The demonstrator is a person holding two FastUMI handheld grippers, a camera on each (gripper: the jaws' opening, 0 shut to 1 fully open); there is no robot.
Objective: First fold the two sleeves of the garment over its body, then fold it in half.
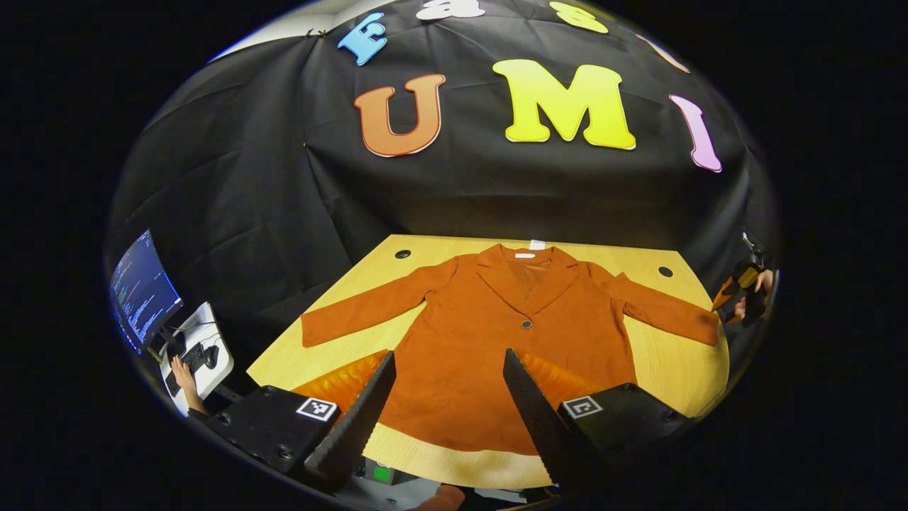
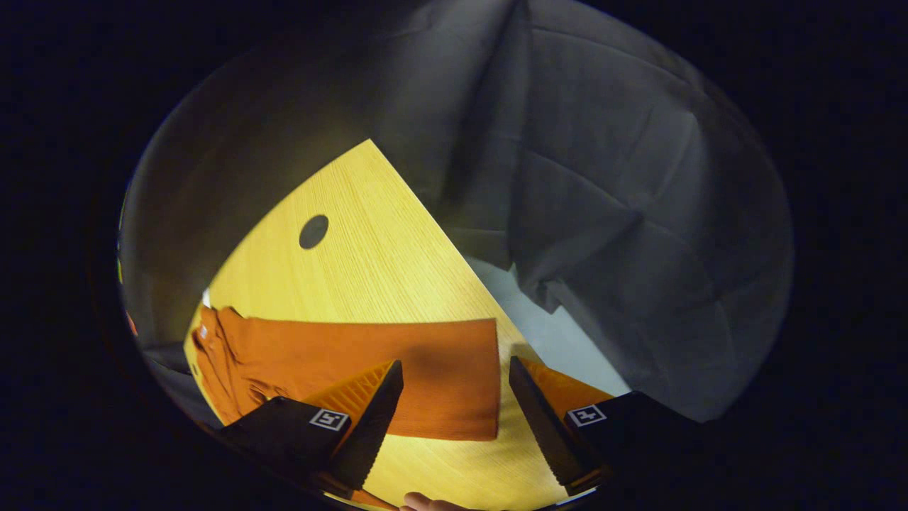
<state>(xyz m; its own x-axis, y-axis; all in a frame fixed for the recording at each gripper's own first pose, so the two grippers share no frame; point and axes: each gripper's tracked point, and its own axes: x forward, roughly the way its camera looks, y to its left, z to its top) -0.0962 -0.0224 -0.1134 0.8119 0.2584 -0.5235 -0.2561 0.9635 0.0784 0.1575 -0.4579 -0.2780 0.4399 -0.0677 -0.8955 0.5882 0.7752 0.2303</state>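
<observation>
1. Right gripper (image 2: 454, 397): jaws spread wide, nothing between them yet. It hangs over the cuff end of the right sleeve (image 2: 425, 376), which lies flat on the tabletop (image 2: 383, 262). The cuff edge sits roughly between the two fingers, so if the jaws close too far out they'd probably catch just the edge, and it could slip out halfway through the fold.

2. Left gripper (image 1: 450, 397): jaws open too, empty, hovering above the lower body of the coat (image 1: 489, 355), not near its own sleeve. My guess is it isn't ready to pin anything down, so a pull on one sleeve could drag the whole garment sideways.

3. The coat is spread face up in the middle of the tabletop, collar toward the far wall, both sleeves angled out. The left sleeve (image 1: 369, 309) is still unfolded too, so nothing of the task is done.

4. The right cuff lies close to the tabletop's corner. A sloppy lift could let it flop off the edge.

5. The fabric looks thick-ish, so a folded sleeve might spring back open.
</observation>
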